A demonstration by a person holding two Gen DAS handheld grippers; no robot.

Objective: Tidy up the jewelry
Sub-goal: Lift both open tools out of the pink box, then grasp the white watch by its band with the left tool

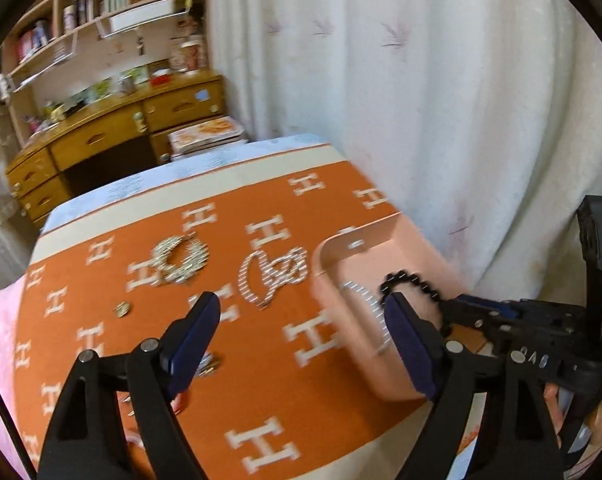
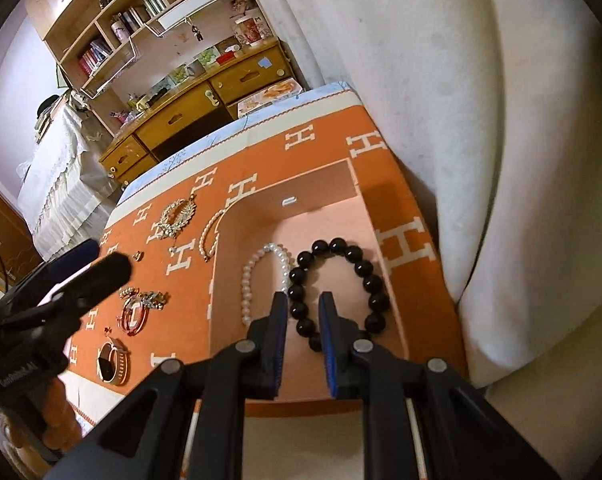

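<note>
A pink tray (image 2: pixel 333 216) sits at the right edge of an orange cloth (image 2: pixel 189 292) patterned with white H letters. Inside it lie a black bead bracelet (image 2: pixel 365 272) and, just beside it, a white pearl bracelet (image 2: pixel 247 280). The right gripper (image 2: pixel 304 300) has its fingers slightly parted on either side of the black beads, not pinching. The left gripper (image 1: pixel 301 312) hangs spread wide over the cloth. A gold brooch (image 2: pixel 177 216) and pearl strand (image 2: pixel 209 236) lie near the far edge.
</note>
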